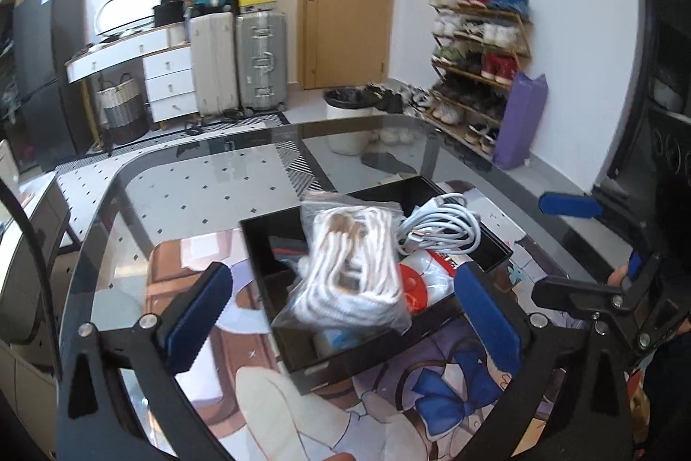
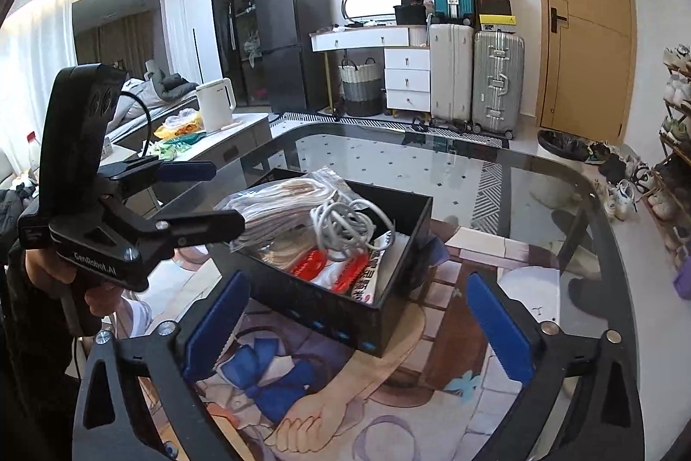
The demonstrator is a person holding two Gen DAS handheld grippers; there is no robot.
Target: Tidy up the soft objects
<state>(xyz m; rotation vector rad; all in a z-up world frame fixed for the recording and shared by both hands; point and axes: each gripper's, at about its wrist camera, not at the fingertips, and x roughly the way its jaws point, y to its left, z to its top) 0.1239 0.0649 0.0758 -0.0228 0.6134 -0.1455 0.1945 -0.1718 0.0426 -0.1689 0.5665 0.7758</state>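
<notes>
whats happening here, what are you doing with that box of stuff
A person holds a gripper in each hand over a black box on a glass table. The box already holds a clear bag of white cord, a loose white cable and a red-and-white packet. The left gripper and the right gripper are both open, holding nothing.

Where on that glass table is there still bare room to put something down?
The far half of the glass table, between the black box and the table's curved far edge, is bare. The printed mat in front of the box is also free. The box itself is crowded: a bagged cable bundle, a loose white cable and packets fill it.
</notes>
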